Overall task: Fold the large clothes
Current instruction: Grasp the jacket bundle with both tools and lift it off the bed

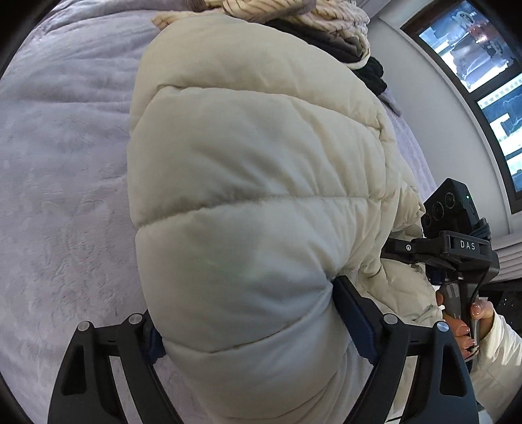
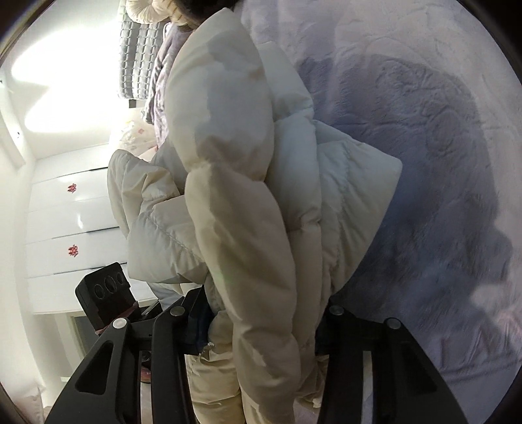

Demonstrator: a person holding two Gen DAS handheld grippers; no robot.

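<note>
A cream quilted puffer jacket (image 1: 254, 182) is held up over a lilac plush bed cover (image 1: 65, 163). My left gripper (image 1: 248, 329) is shut on a thick fold of the jacket, its blue pads pressed into both sides. My right gripper (image 2: 261, 313) is shut on another bunched part of the same jacket (image 2: 248, 202), which hangs in folds above the bed cover (image 2: 424, 163). In the left wrist view the right gripper's body (image 1: 456, 248) shows at the right, held by a hand. The left gripper's body (image 2: 104, 293) shows at the lower left of the right wrist view.
A pile of other clothes, cream knit and dark pieces (image 1: 310, 19), lies at the far end of the bed. A window (image 1: 483, 81) is on the right wall. White drawers (image 2: 71, 221) stand beside the bed, with a grey quilted item (image 2: 137, 58) beyond.
</note>
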